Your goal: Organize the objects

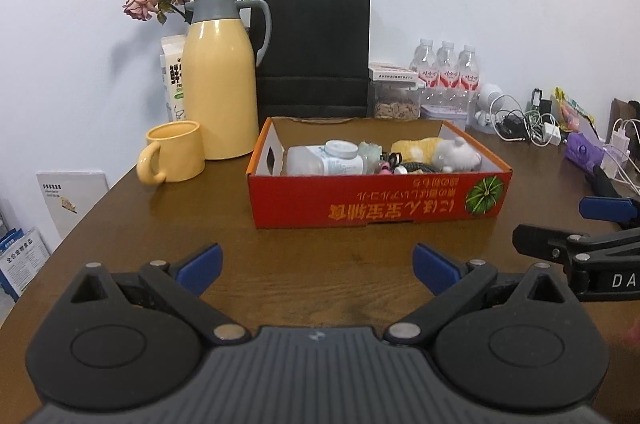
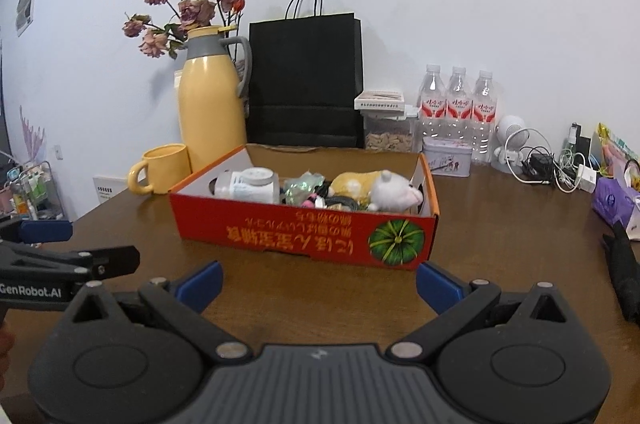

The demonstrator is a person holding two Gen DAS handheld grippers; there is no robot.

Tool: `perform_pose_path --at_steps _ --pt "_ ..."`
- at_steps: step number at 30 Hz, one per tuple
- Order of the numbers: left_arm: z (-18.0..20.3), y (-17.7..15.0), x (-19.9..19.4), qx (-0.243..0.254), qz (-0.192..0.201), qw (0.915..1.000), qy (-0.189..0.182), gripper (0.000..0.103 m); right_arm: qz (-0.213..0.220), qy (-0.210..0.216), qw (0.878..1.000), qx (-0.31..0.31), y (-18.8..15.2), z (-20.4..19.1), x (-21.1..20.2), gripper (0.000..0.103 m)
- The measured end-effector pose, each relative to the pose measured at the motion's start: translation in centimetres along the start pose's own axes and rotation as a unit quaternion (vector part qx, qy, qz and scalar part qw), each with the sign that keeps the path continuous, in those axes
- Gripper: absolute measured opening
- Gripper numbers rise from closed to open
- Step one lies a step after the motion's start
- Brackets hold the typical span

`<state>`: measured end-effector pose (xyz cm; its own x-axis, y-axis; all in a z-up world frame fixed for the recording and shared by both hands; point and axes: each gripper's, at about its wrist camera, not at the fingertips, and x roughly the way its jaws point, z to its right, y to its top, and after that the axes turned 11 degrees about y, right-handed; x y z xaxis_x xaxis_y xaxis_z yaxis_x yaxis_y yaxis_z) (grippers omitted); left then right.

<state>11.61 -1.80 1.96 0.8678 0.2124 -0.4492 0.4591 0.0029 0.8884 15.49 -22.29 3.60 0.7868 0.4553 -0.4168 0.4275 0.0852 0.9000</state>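
On the brown wooden desk, near its middle, sits a shallow red cardboard box with an open top and a green pumpkin printed on its front wall, and it already holds a jumble of small things: a translucent white plastic bottle lying on its side at the left end, a yellow-and-white plush toy at the right end, and between them a crumpled pale green wrapper, a small pink item and some dark cord too tangled to tell apart. Both tools hang back from the box, well short of its front wall. The left tongs stand spread wide over bare desk with nothing between their blue pads, and the right tongs are likewise spread wide and empty, their right pad just in front of the box's near corner. Each tool shows at the edge of the other's view, so the two sit side by side. Judging by this, the task looks either barely begun or nearly finished: the loose items are gathered in the box, and no stray piece lies on the open desk before it. What remains unsorted, if it counts, is the clutter along the far right: white chargers and cables, a purple packet and a black object near the desk edge. A tall yellow thermos jug and matching yellow mug stand upright left of the box, seemingly in place.
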Motion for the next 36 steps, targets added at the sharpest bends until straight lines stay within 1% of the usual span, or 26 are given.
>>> perform_pose_path --at_steps 36 --pt "-0.65 -0.35 -0.37 -0.001 -0.006 1.0 0.004 0.103 0.0 -0.002 1.0 0.004 -0.19 0.31 -0.49 0.103"
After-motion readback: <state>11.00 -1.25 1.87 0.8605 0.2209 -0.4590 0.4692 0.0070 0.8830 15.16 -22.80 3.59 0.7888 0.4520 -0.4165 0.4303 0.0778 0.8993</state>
